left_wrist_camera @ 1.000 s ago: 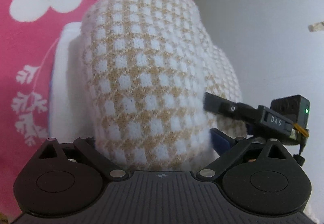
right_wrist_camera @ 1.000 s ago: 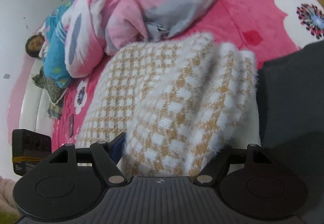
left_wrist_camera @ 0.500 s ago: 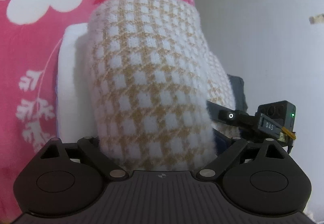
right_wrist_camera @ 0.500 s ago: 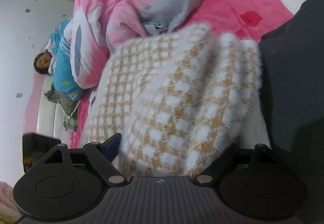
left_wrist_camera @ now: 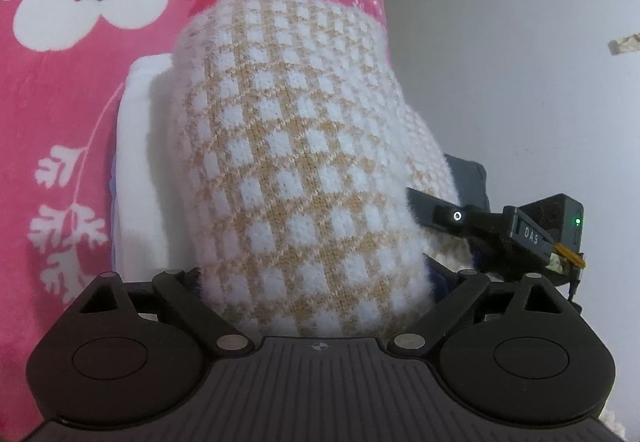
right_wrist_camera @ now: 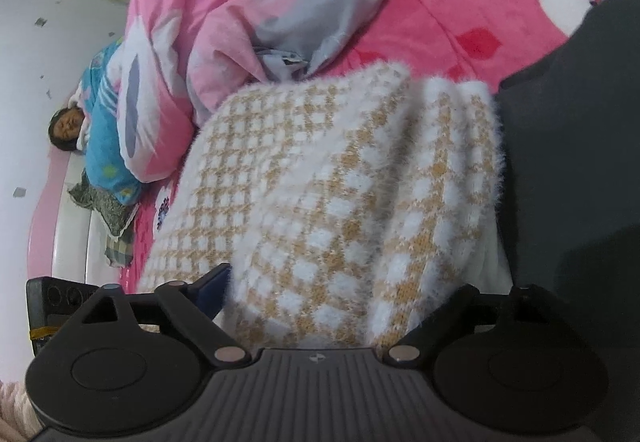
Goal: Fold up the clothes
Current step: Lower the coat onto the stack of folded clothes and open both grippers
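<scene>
Since a second ago the left-wrist view has slid a little along the bed: the folded sweater (left_wrist_camera: 304, 170) now sits lower in the frame, more of the white flower on the pink blanket (left_wrist_camera: 60, 90) shows at top left, and a dark grey cloth (left_wrist_camera: 468, 178) has come into sight behind the sweater's right edge. In the right-wrist view the sweater (right_wrist_camera: 328, 202) has dropped closer and fills more of the frame. The right gripper (right_wrist_camera: 316, 306) has just been opening its jaws; they now stand wide apart with the fluffy fold lying loose between them, so it has let go. The left gripper (left_wrist_camera: 320, 294) also straddles the near end of the sweater with its linkage arms spread, but its fingertips are buried under the knit and I cannot tell whether they pinch it. The white-and-tan checked sweater lies on the pink blanket near the edge of the bed, partly on top of a white folded garment (left_wrist_camera: 136, 162). Its long axis runs away from the left gripper towards the crumpled pink-and-grey quilt (right_wrist_camera: 280, 2), the near end bulging up over the grippers. The other gripper's body (left_wrist_camera: 516, 234) shows just beside the sweater's right side.
</scene>
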Action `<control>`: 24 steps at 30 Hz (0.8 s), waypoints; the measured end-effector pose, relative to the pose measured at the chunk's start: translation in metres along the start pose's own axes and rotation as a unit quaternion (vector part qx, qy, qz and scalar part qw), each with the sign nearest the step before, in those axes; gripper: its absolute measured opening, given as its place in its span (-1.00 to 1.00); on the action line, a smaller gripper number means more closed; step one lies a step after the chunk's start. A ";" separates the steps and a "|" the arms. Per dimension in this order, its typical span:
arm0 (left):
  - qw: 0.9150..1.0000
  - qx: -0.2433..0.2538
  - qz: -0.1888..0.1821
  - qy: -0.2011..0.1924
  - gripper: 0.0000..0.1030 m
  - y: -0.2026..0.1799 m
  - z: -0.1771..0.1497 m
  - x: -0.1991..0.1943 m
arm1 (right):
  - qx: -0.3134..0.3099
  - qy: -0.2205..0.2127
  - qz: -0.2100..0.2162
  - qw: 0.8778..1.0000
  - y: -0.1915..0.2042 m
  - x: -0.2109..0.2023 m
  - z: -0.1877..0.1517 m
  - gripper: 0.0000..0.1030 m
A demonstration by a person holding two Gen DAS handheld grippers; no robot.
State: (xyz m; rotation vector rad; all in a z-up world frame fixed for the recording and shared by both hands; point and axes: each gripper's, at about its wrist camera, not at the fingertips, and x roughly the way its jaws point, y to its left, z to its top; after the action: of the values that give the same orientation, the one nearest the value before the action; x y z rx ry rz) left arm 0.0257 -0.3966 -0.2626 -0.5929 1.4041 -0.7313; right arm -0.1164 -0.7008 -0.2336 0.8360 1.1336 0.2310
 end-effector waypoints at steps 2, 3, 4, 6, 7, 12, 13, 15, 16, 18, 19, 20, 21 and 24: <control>1.000 0.007 -0.001 0.007 0.82 0.001 0.006 -0.010 | -0.005 0.002 -0.023 1.000 0.006 -0.010 0.001 0.82; 1.000 0.014 0.000 0.006 0.82 0.001 0.004 -0.020 | -0.007 -0.001 -0.038 0.999 0.010 -0.018 0.001 0.82; 1.000 0.021 0.002 0.003 0.82 0.001 0.001 -0.029 | -0.010 -0.006 -0.055 0.998 0.014 -0.028 0.001 0.83; 0.999 0.036 0.006 -0.013 0.83 -0.012 0.007 -0.044 | -0.018 -0.029 -0.094 0.995 0.025 -0.057 -0.002 0.82; 0.999 0.046 0.008 -0.024 0.83 -0.019 0.010 -0.054 | -0.021 -0.053 -0.121 0.991 0.032 -0.075 -0.006 0.82; 0.986 0.152 0.006 -0.069 0.85 -0.102 0.037 -0.063 | -0.069 -0.203 -0.189 0.958 0.090 -0.148 -0.065 0.78; 0.981 0.180 0.006 -0.069 0.85 -0.116 0.037 -0.058 | -0.086 -0.225 -0.185 0.953 0.102 -0.154 -0.080 0.75; 0.972 0.224 0.012 -0.066 0.85 -0.132 0.034 -0.041 | -0.120 -0.256 -0.194 0.939 0.124 -0.152 -0.111 0.65; 0.969 0.240 0.020 -0.062 0.85 -0.133 0.033 -0.029 | -0.131 -0.262 -0.205 0.934 0.130 -0.145 -0.123 0.57; 0.969 0.240 0.058 -0.032 0.84 -0.118 0.030 -0.003 | -0.125 -0.250 -0.222 0.934 0.124 -0.119 -0.141 0.43; 0.969 0.235 0.073 -0.021 0.84 -0.109 0.027 0.004 | -0.120 -0.243 -0.230 0.935 0.120 -0.105 -0.149 0.31; 0.967 0.238 0.084 -0.020 0.84 -0.103 0.023 0.006 | -0.103 -0.223 -0.236 0.940 0.110 -0.090 -0.154 0.19; 0.965 0.247 0.090 -0.020 0.84 -0.102 0.020 0.005 | -0.083 -0.192 -0.246 0.946 0.096 -0.073 -0.155 0.05; 0.959 0.271 0.083 -0.021 0.82 -0.112 0.017 -0.007 | -0.087 -0.163 -0.281 0.942 0.087 -0.053 -0.163 -0.14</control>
State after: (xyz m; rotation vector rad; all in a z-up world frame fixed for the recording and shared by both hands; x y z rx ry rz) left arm 0.0314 -0.4649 -0.1723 -0.0593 1.1295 -0.9154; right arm -0.2605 -0.5944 -0.1631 0.3501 0.9765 -0.2718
